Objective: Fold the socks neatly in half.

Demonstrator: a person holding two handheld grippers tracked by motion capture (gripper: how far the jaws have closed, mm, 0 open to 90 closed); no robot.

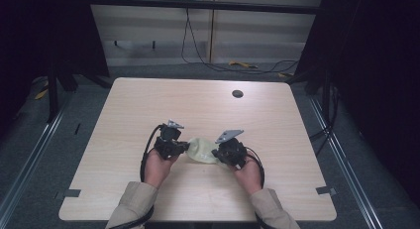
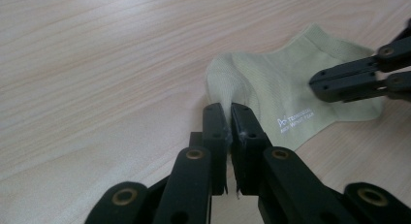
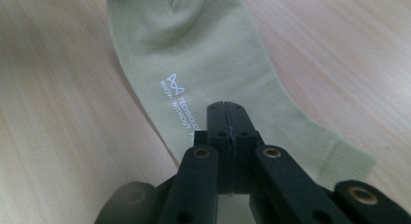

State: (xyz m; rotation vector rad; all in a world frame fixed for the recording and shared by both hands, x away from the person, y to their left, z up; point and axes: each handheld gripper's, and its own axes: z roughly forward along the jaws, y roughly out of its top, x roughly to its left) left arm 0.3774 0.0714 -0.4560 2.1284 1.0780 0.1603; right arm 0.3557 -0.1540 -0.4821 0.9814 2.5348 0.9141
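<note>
Both grippers, left gripper (image 2: 228,118) and right gripper (image 3: 227,118), pinch the sock (image 1: 202,149); pulling apart could slip thin fabric free.

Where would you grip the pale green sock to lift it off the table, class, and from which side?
Grip the sock at an end, coming in low from beside it. It lies flat and limp on the table, so only an edge or a pinched-up fold gives purchase. The left claw is shut on a raised fold at one end; the right claw is shut over the other end.
</note>
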